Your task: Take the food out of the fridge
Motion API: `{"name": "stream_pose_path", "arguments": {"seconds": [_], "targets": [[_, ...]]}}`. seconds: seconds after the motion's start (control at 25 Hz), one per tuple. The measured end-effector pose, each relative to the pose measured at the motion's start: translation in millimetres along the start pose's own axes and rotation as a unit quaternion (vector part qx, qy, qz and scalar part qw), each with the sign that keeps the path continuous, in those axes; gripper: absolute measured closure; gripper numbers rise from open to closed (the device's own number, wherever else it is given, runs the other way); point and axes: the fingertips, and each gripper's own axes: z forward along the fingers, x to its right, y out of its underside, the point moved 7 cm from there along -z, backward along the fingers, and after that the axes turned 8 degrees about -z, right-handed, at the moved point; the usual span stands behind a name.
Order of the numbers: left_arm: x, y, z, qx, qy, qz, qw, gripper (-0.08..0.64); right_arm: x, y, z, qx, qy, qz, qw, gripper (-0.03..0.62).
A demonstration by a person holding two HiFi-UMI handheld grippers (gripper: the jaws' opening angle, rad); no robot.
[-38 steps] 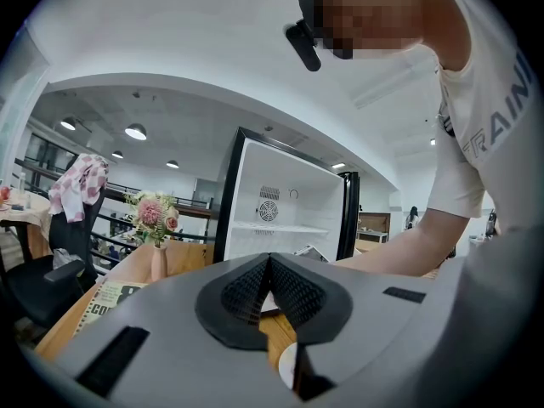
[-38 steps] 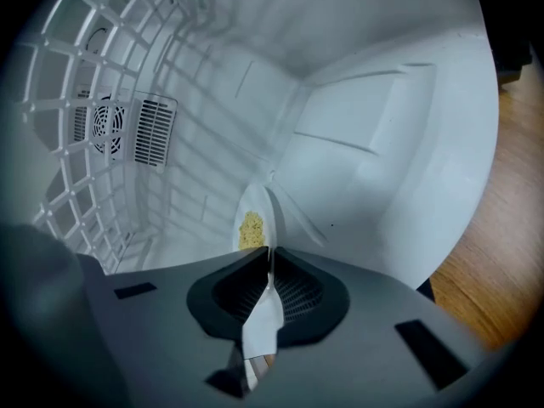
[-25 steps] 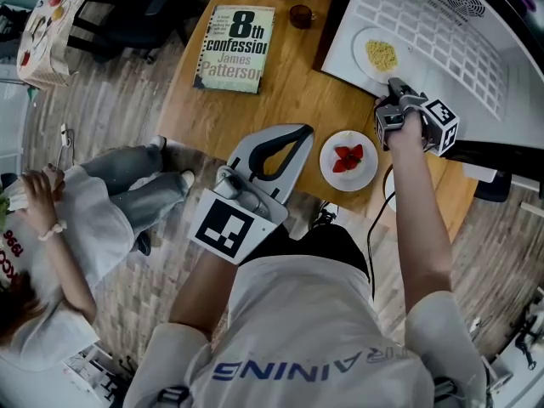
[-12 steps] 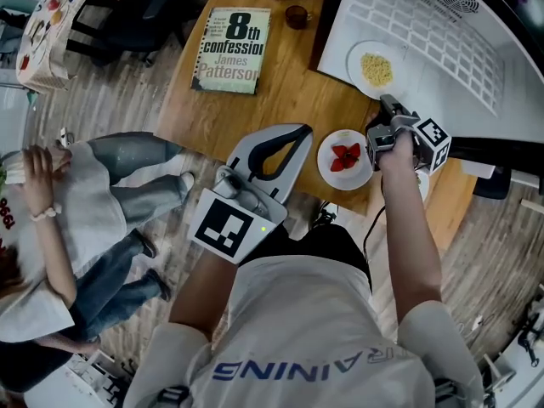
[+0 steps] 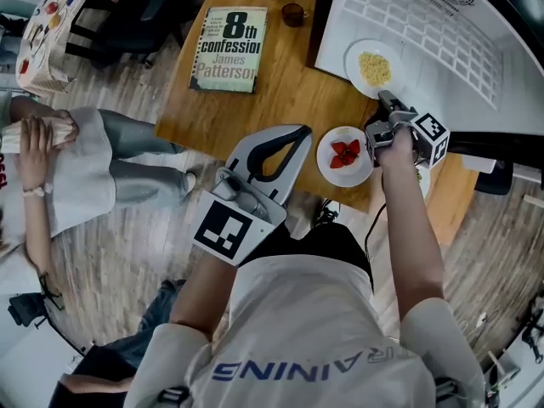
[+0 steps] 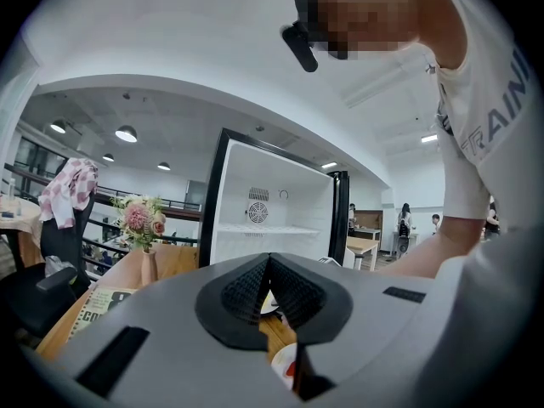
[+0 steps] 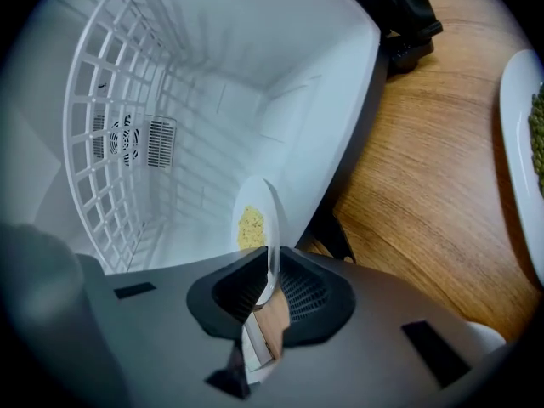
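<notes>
Book [image 5: 228, 49] near perhaps a cup [image 5: 292, 14]

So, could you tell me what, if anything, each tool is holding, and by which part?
The right tool grips the plate of yellow food by its near rim. The left tool holds nothing, jaws together.

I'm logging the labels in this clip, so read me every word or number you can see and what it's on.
"8th confession James Patterson": cover of the pale rectangular book on the brown wooden table.
"TRAIN", cut off by the frame edge: the person's white cotton T-shirt.
Small line above the book's title: too small to read.
</notes>
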Motion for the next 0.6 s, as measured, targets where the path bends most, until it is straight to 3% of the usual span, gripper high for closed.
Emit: {"name": "stream_pose_path", "arguments": {"seconds": [0.36, 0.6], "targets": [[1.9, 1.4, 1.4, -0.01, 0.0, 0.002, 0.9999, 0.552, 5.7, -2.7, 5.6, 0.007, -0.025, 0.038, 0.999, 0.554], [6.0, 0.3, 2.1, -0.015, 0.005, 0.006, 0.9999, 0.552, -1.8, -2.2, -1.0, 0.026, -0.072, 0.042, 0.996, 0.561]]}}
